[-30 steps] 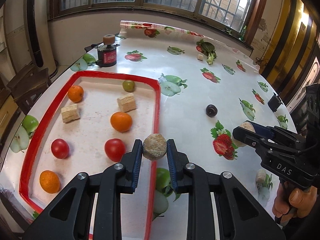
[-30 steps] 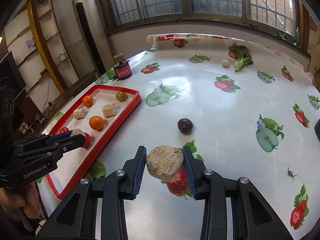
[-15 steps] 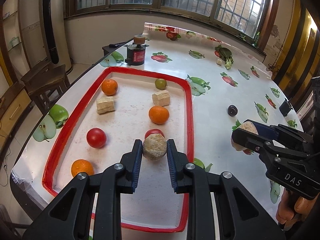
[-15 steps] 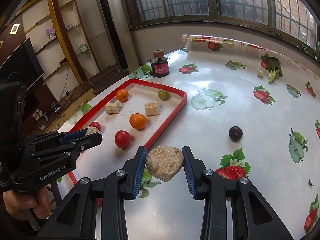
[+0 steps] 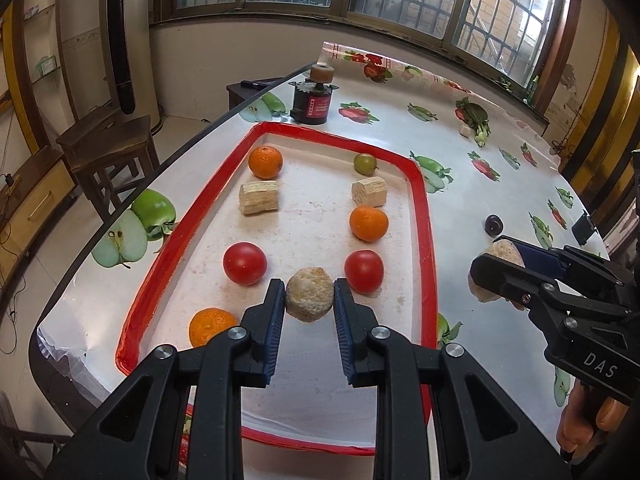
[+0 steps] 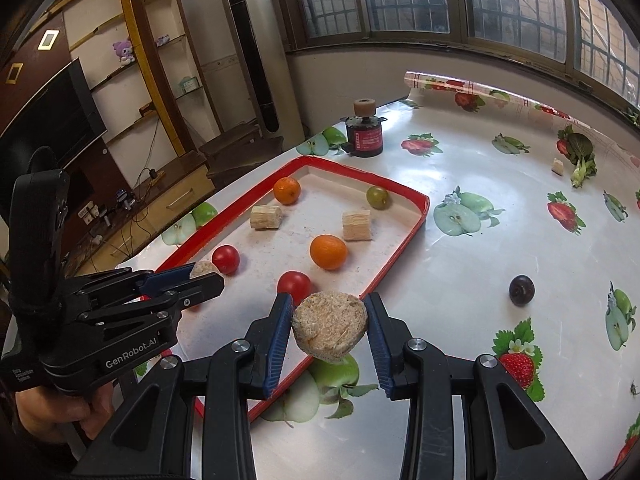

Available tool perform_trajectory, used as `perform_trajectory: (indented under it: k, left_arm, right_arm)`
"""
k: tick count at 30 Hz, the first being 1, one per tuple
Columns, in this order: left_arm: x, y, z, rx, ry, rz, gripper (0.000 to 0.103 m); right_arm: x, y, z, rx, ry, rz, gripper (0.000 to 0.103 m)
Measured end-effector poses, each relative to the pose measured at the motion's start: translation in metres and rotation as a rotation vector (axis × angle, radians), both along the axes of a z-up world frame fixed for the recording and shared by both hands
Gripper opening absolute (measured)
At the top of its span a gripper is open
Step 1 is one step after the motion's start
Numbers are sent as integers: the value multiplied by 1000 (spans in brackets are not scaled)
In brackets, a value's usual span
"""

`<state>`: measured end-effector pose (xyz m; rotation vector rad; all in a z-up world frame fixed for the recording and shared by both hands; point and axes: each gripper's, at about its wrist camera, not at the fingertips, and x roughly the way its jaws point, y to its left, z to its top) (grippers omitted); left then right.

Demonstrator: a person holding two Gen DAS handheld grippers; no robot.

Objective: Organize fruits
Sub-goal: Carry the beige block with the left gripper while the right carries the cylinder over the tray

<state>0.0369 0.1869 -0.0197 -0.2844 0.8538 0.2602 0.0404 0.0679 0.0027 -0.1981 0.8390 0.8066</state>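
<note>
Clamped between the part-closed jaws of the left gripper (image 5: 309, 300): a rough beige rounded lump (image 5: 309, 294), held clear of the surface. Hovering now over the floor of the red-rimmed white tray (image 5: 434, 280), where a second ago sat only above its rim at 3 o'clock. Just beyond the fingertips, at 11 and 1 o'clock, two red tomatoes (image 5: 245, 263); further out, three oranges (image 5: 368, 223), two pale fibrous blocks (image 5: 259, 202) and a small green round fruit (image 5: 365, 163), laid in two rough columns.

Pinched likewise in the right gripper (image 6: 328, 328), jaws set wider: a broad tan crumbly chunk (image 6: 329, 332), carried in from the fruit-print tablecloth (image 6: 460, 264) to just above the tray's near corner at 5 o'clock.

Left out on the cloth, well apart from the tray at 3 o'clock: a dark purple plum (image 6: 521, 289).

Judging by this: both lumps close to being set down at the near ends of the columns, with the plum probably still to fetch.
</note>
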Motion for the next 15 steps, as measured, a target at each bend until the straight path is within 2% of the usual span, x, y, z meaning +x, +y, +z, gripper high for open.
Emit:
perform_trajectory:
  k: [15]
  left_arm:
    - [-9,16,-10,-42,13,16,22]
  right_arm:
    - [8,25,-13,-20,20,22,38]
